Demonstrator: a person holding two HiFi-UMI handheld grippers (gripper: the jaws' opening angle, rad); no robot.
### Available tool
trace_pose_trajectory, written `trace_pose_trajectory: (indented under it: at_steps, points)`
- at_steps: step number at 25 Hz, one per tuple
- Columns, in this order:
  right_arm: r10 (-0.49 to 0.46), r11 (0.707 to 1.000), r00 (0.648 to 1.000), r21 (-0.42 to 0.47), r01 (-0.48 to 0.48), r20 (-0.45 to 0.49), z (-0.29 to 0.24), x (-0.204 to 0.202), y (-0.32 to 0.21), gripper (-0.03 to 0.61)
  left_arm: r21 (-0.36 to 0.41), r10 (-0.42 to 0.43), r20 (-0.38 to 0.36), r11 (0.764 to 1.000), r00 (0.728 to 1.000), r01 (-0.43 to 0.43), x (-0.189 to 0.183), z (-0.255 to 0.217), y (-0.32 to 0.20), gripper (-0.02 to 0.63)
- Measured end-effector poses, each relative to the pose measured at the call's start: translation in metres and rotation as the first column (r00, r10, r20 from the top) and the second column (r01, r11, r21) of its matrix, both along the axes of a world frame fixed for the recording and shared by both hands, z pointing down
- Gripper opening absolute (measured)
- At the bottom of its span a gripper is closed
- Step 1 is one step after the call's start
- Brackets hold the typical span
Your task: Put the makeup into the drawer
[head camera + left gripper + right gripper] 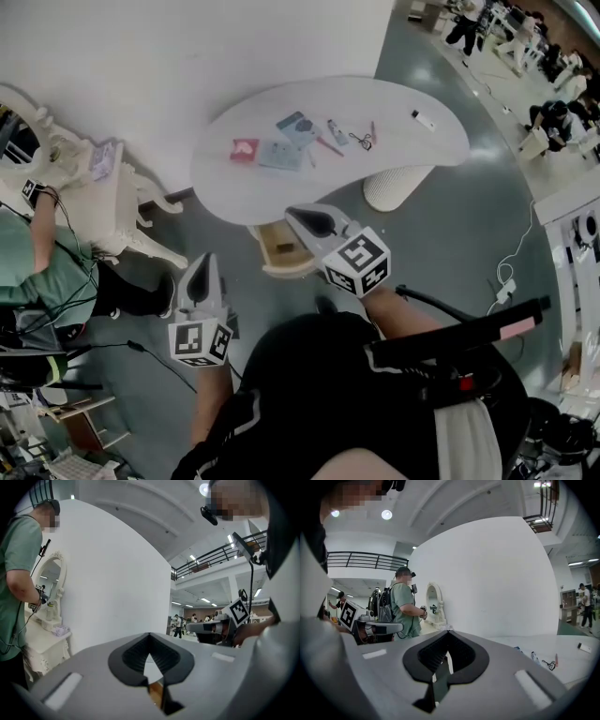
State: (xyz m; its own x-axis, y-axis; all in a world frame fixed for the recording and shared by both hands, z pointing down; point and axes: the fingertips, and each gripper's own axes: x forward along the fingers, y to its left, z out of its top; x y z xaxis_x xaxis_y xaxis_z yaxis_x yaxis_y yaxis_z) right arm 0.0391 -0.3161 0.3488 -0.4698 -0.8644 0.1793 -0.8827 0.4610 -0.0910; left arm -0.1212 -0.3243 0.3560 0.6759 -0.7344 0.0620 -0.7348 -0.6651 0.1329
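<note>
head view's the only one showing the open drawer (281, 246), tan inside, tucked under the glossy white kidney-shaped table (412, 150). the makeup (300, 139) lies on the tabletop at 12 o'clock: flat blue palettes, a red compact, thin pencils, well apart from both claws. right gripper view catches a few pieces at 4 o'clock, left gripper view just gets wall and an ornate white mirror (47, 590). left gripper (201, 272) and right gripper (298, 216) are both clenched on nothing, with ribbed black pads (431, 654).
</note>
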Motion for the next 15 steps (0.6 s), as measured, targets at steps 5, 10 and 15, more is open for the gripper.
trace_pose_trajectory:
  at_steps: [5,10,15]
  points:
    - [0.005,1.000,1.000,0.006,-0.005,0.007,-0.005,0.003,-0.001,0.000,-0.003,-0.001,0.005,1.000,1.000,0.001,0.000,0.002,-0.003,0.000]
    - [0.007,1.000,1.000,0.022,-0.007,0.005,-0.009,0.005,-0.006,0.000,-0.001,0.000,0.012,1.000,1.000,0.000,0.001,0.002,-0.006,0.000]
    - [0.002,1.000,1.000,0.020,-0.002,0.001,-0.012,0.004,-0.009,0.000,0.004,0.011,0.016,1.000,1.000,-0.011,0.002,-0.001,-0.007,0.000]
